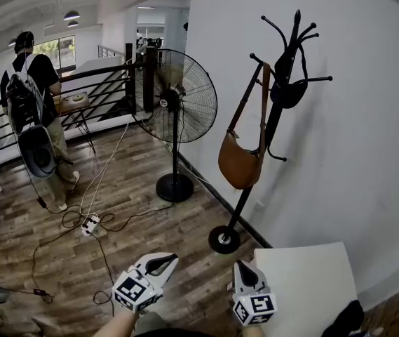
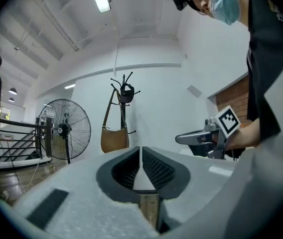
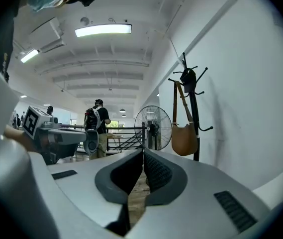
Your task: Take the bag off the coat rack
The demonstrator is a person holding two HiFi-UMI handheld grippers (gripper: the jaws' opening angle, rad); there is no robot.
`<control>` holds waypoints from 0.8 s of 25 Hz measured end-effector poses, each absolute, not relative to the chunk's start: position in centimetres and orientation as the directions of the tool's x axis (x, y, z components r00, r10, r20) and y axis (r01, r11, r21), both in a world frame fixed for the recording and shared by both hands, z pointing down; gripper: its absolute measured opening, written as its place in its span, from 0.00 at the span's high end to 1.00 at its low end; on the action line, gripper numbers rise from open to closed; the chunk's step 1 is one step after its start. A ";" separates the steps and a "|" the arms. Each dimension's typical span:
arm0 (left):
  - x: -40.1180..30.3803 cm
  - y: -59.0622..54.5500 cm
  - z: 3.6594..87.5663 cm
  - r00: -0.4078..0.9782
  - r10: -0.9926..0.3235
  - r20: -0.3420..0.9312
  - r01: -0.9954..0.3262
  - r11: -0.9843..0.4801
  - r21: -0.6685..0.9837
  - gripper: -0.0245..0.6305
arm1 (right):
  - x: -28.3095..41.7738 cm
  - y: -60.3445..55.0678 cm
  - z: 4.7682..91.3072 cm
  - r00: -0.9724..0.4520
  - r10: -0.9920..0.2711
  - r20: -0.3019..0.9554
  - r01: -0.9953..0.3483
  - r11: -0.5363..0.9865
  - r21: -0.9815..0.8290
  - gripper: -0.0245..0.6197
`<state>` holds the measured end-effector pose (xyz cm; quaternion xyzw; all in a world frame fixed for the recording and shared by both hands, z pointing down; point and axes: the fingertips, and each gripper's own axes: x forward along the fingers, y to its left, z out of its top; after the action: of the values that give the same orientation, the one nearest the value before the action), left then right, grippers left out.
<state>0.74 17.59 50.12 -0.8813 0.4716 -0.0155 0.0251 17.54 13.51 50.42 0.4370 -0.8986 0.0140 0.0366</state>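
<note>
A brown shoulder bag point(image 1: 240, 161) hangs by its strap from an upper hook of a black coat rack point(image 1: 278, 111) standing by the white wall. Both gripper views show the bag point(image 2: 114, 139) point(image 3: 184, 139) still far ahead on the rack point(image 2: 125, 96) point(image 3: 191, 98). My left gripper point(image 1: 172, 260) and right gripper point(image 1: 240, 264) are held low at the bottom of the head view, well short of the rack's base. Each is shut with nothing between its pads: the left gripper point(image 2: 141, 149) points at the rack and the right gripper point(image 3: 143, 151) points left of it.
A black standing fan point(image 1: 178, 111) is left of the rack. A person with a backpack point(image 1: 34, 111) stands by a dark railing point(image 1: 94, 83). Cables and a power strip point(image 1: 90, 223) lie on the wood floor. A white tabletop point(image 1: 304, 286) is at the lower right.
</note>
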 end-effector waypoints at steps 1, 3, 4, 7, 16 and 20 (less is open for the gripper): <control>0.7 17.3 50.2 0.558 -0.830 0.007 -0.828 -0.558 -0.053 0.87 | 17.4 13.1 50.4 -0.613 -0.787 0.072 -0.788 0.615 0.009 0.95; 0.5 16.5 50.3 0.566 -0.824 0.010 -0.823 -0.566 -0.037 0.65 | 17.0 12.3 50.3 -0.606 -0.793 0.065 -0.794 0.608 0.008 0.85; 0.3 15.9 50.3 0.572 -0.820 0.007 -0.820 -0.571 -0.035 0.66 | 16.8 11.8 50.2 -0.603 -0.795 0.063 -0.797 0.604 0.005 0.81; -0.6 14.1 50.5 0.588 -0.809 -0.007 -0.808 -0.586 -0.053 0.62 | 15.6 10.3 50.0 -0.598 -0.799 0.061 -0.801 0.599 -0.004 0.73; -6.3 7.3 50.5 0.641 -0.766 0.046 -0.766 -0.643 -0.020 0.60 | 10.4 4.5 49.9 -0.509 -0.857 0.076 -0.860 0.511 0.002 0.64; -8.2 4.0 49.9 0.678 -0.735 0.033 -0.734 -0.678 -0.041 0.59 | 9.4 1.8 49.4 -0.445 -0.893 0.070 -0.895 0.447 0.003 0.64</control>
<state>-8.19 4.00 49.95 -0.9158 0.4008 -0.0237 0.0123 9.37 1.85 49.40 0.5257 -0.8500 0.0174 0.0306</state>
